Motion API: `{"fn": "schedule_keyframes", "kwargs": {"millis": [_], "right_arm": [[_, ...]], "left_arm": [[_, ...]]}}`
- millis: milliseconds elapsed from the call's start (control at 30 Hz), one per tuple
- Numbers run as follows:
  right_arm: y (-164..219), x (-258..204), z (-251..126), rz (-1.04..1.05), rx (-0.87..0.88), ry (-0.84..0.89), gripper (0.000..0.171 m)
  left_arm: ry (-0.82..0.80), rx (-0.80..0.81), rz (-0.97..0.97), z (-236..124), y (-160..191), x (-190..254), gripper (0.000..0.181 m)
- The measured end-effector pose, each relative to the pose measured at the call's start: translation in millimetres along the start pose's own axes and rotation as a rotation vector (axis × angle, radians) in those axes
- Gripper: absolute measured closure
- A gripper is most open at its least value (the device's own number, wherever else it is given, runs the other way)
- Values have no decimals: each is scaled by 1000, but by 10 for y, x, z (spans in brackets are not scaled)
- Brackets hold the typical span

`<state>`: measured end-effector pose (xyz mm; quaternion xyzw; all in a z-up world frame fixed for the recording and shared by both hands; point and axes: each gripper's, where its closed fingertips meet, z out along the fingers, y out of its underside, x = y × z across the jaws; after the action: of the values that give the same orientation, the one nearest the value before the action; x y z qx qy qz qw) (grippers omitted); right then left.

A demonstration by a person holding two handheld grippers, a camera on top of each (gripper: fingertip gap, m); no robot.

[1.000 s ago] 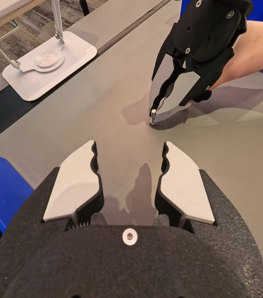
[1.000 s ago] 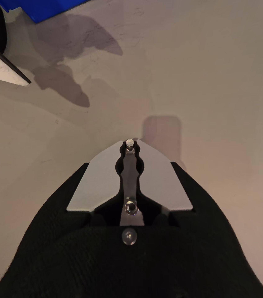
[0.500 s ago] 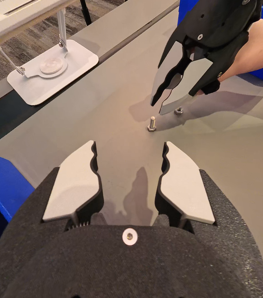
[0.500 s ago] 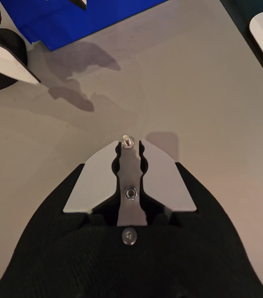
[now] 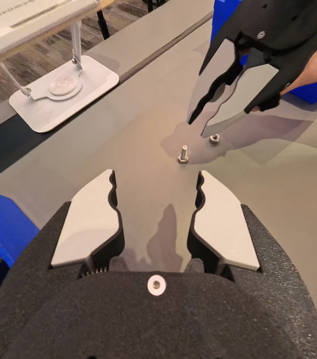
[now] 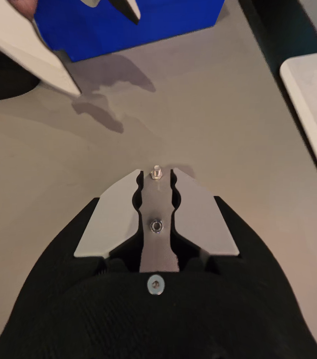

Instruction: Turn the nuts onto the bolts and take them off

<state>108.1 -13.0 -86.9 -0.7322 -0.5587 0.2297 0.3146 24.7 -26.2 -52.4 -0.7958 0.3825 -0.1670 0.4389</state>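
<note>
The right claw (image 6: 156, 171) hangs above the grey table (image 5: 270, 213), its fingers parted a little and holding nothing; a loose nut (image 6: 156, 226) lies flat on the table in the gap between them, seen from above. Just past the fingertips a bolt (image 6: 156, 173) stands on its head, threaded end up, free of any grip. The left claw (image 5: 156, 174) waits nearer the person's side of the table, spread wide and empty, with the bolt (image 5: 182, 155) just ahead of its tips and the nut (image 5: 214, 138) a little beyond, under the right claw (image 5: 197, 127).

The step in hand looks to be picking up the nut to thread it on. It would go best with the right claw lowered straight down and closed on two opposite flats, keeping the nut level so its hole meets the bolt squarely. The bolt stands unsupported and could tip, so the left claw would do well to steady its head first.

Open table lies all round the two parts. A blue bin (image 6: 124, 29) sits towards the far side in the right wrist view, and a white stand base (image 5: 64, 95) rests at the table's edge beside a dark gap; both are well apart from the work.
</note>
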Motion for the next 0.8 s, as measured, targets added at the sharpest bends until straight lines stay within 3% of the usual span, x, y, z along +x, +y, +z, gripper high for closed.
{"fn": "schedule_keyframes", "kwargs": {"millis": [167, 367, 433, 500, 533, 600, 667, 767, 800], "right_arm": [[-304, -75, -436, -61, 88, 59, 129], [-433, -130, -602, -75, 157, 71, 129], [-437, -124, -603, -85, 161, 79, 140], [-439, -157, -611, -112, 171, 64, 168], [-448, -160, -618, -118, 179, 63, 170], [-462, -147, -634, -114, 189, 67, 170], [-456, -165, -640, -100, 190, 44, 170], [-454, -101, -633, -64, 203, 61, 148], [-451, -75, -629, -56, 205, 70, 142]], "left_arm": [[4, 126, -22, -261, -350, -109, 102], [-7, 133, -13, -344, -433, -123, 101], [-15, 138, -10, -344, -434, -113, 102], [-20, 165, -7, -369, -469, -106, 111], [-16, 172, -5, -383, -483, -99, 116], [-7, 168, -2, -398, -495, -87, 127], [15, 180, 18, -424, -516, -53, 153], [46, 196, 41, -446, -547, 11, 181], [50, 188, 42, -437, -542, 23, 181]]}}
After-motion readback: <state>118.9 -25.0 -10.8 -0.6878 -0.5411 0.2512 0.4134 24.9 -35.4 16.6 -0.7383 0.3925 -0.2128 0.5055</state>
